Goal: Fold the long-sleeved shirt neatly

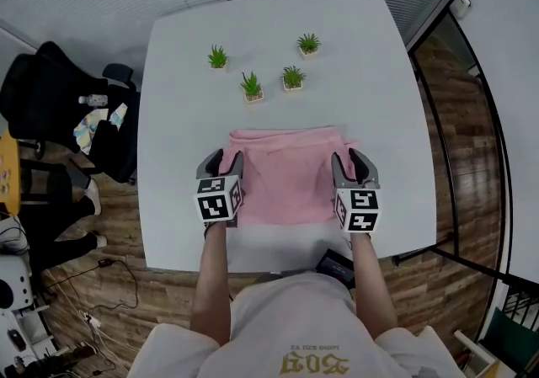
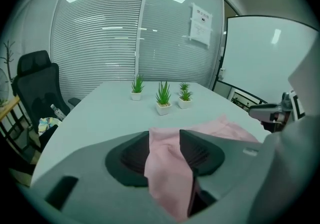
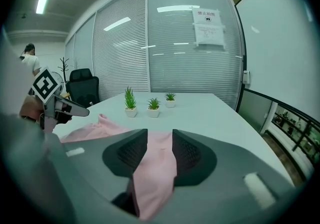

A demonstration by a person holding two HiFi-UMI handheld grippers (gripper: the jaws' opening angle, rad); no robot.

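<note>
The pink long-sleeved shirt lies partly folded on the white table, near its front edge. My left gripper is at the shirt's left side, shut on a bunch of pink cloth that fills the gap between its jaws. My right gripper is at the right side, likewise shut on a strip of the shirt. Both held edges are lifted off the tabletop, and the far edge of the shirt is rumpled. From the left gripper view the right gripper shows across the cloth.
Several small potted plants stand on the table beyond the shirt. A black office chair with items on it is off the table's left side. A glass wall with blinds lies behind the table, and wooden floor to the right.
</note>
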